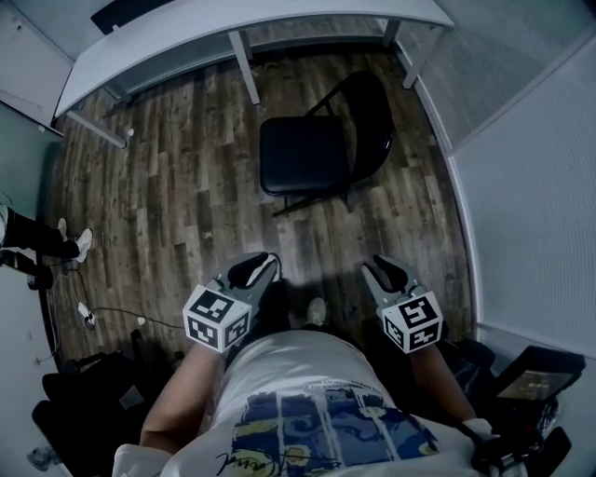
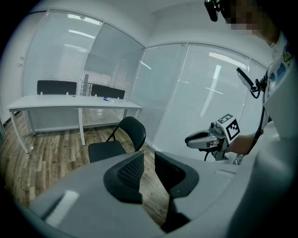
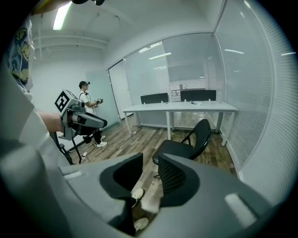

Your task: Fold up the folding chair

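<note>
Person's wearing a white short-sleeved tee point(image 1: 307, 373) with a blue and yellow print on the front, plus light-coloured shoes point(image 1: 317, 312). The left gripper point(image 1: 253, 270) and right gripper point(image 1: 389, 272) are both grey shells with black mesh-textured fingers point(image 2: 125, 174). Each carries a white cube point(image 1: 216, 319) with black square markers.

Three cameras, all sharing the folding chair point(image 1: 303, 154).
My head view looks steeply down at the floor from above, with the left gripper point(image 1: 253, 272) and right gripper point(image 1: 386, 275) near its bottom edge and the folding chair well beyond them. Each gripper view looks low along its own jaws across the room. Both take in the folding chair, the white desk point(image 1: 279, 14) and the other gripper.
</note>
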Available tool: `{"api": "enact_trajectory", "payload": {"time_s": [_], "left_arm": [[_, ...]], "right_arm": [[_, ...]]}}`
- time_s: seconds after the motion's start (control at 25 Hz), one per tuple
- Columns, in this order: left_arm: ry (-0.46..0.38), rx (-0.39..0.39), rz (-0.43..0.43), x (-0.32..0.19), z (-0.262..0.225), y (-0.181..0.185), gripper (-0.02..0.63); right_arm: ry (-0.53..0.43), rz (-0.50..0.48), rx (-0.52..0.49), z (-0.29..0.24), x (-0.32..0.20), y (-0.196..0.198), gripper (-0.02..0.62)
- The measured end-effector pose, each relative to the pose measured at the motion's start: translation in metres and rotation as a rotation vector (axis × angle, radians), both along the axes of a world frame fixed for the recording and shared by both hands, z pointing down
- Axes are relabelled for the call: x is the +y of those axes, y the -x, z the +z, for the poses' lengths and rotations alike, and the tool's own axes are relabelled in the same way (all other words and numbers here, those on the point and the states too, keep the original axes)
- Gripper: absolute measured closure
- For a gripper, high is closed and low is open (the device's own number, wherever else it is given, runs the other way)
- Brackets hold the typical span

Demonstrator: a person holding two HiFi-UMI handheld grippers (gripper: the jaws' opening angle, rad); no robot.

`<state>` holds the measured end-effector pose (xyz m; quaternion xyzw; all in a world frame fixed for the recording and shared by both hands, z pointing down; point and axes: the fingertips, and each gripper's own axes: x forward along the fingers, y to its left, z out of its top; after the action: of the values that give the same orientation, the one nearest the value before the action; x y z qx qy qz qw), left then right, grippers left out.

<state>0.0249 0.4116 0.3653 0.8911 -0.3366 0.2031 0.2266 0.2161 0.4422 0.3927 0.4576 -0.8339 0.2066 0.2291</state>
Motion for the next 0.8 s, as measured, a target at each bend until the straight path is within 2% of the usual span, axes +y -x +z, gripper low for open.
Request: {"api": "enact_trajectory", "payload": {"time_s": [0.2, 0.4, 0.8], "left_arm": [[0.009, 0.033, 0.041, -0.039, 0.004, 0.015, 0.526], [0.014, 0.07, 0.083, -0.094, 0.0, 0.025, 0.512], [0.062, 0.11, 0.161, -0.154, 0.017, 0.063, 0.512]], "right_arm": [[0.016, 0.045, 0.027, -0.007, -0.028, 0.017, 0.506], [0.016, 0.08, 0.065, -0.019, -0.079, 0.028, 0.506], [0.028, 0.162, 0.12, -0.024, -0.135, 0.062, 0.506]]}}
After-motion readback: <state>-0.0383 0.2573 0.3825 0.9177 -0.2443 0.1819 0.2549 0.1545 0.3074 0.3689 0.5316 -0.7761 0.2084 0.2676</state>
